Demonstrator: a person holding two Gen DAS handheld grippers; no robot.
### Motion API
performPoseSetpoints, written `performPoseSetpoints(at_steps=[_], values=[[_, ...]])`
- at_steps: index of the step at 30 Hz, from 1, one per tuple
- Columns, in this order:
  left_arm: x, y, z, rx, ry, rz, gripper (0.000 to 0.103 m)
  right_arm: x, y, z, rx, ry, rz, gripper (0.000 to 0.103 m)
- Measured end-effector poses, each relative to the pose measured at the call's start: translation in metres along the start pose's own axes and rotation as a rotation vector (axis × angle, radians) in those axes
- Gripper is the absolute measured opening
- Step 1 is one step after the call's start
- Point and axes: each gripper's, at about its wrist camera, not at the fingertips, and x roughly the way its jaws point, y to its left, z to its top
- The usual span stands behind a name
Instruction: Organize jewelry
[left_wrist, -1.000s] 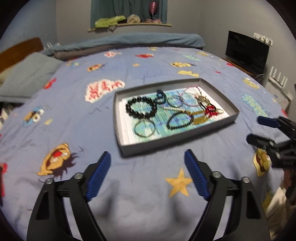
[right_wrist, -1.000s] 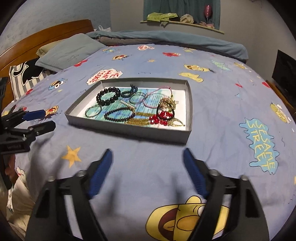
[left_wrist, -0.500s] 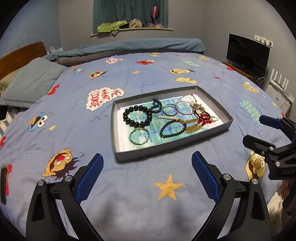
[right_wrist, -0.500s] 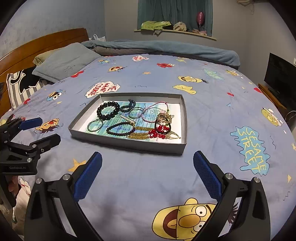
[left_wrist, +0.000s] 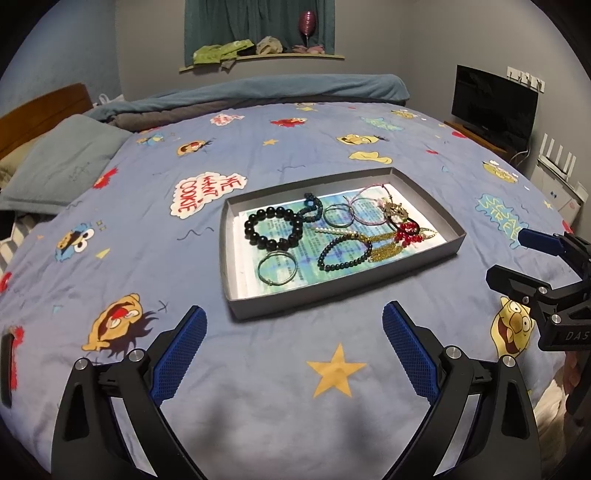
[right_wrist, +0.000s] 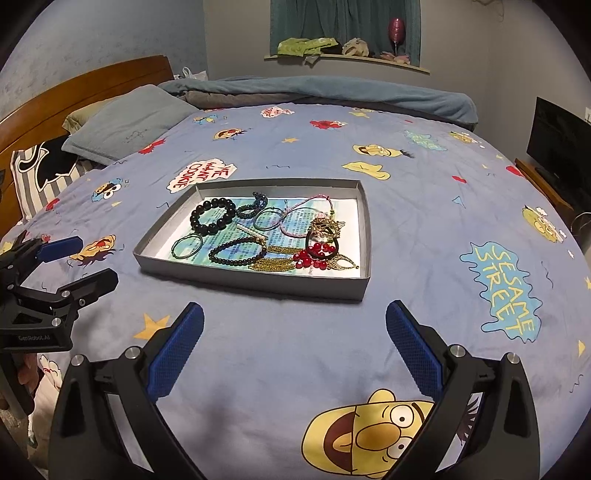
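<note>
Grey cardboard tray (left_wrist: 236, 301) sits on the cartoon-print bedspread (right_wrist: 424, 229) ahead of both my tools, holding all the jewelry: black bead bracelet (left_wrist: 273, 226), red beads (right_wrist: 312, 254), gold chains (right_wrist: 273, 263) tangled at its right. My left gripper (left_wrist: 291, 350) and right gripper (right_wrist: 294, 345) hover spread, empty. Whether sorting is finished, I cannot judge.

Both wrist views face bed from near edge, sharing tray (left_wrist: 424, 254) (right_wrist: 255, 282) mid-frame.
</note>
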Motion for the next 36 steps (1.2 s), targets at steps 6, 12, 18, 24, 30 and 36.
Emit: performPoseSetpoints(at_steps=[6, 12, 18, 24, 30, 36], values=[[0.0002, 0.0, -0.0002, 0.0, 0.001, -0.003, 0.095, -0.0006, 0.0003, 0.0001, -0.001, 0.0, -0.001, 0.097], [0.0003, 0.0005, -0.0006, -0.003, 0.002, -0.006, 0.095, -0.001, 0.0002, 0.0004, -0.001, -0.002, 0.0, 0.097], [0.0004, 0.0003, -0.0017, -0.003, 0.004, -0.007, 0.095, -0.0013, -0.0002, 0.0013, 0.0, -0.002, 0.001, 0.097], [0.0004, 0.0001, -0.0023, -0.002, 0.004, -0.004, 0.095, -0.002, -0.0003, 0.0012, -0.001, -0.002, 0.0, 0.097], [0.0005, -0.0003, -0.0018, 0.001, 0.005, -0.003, 0.095, -0.0037, -0.0008, 0.0015, 0.002, -0.002, -0.003, 0.097], [-0.0001, -0.0004, -0.0017, 0.001, 0.004, -0.003, 0.095, -0.0038, -0.0015, 0.0015, -0.003, -0.002, -0.003, 0.097]])
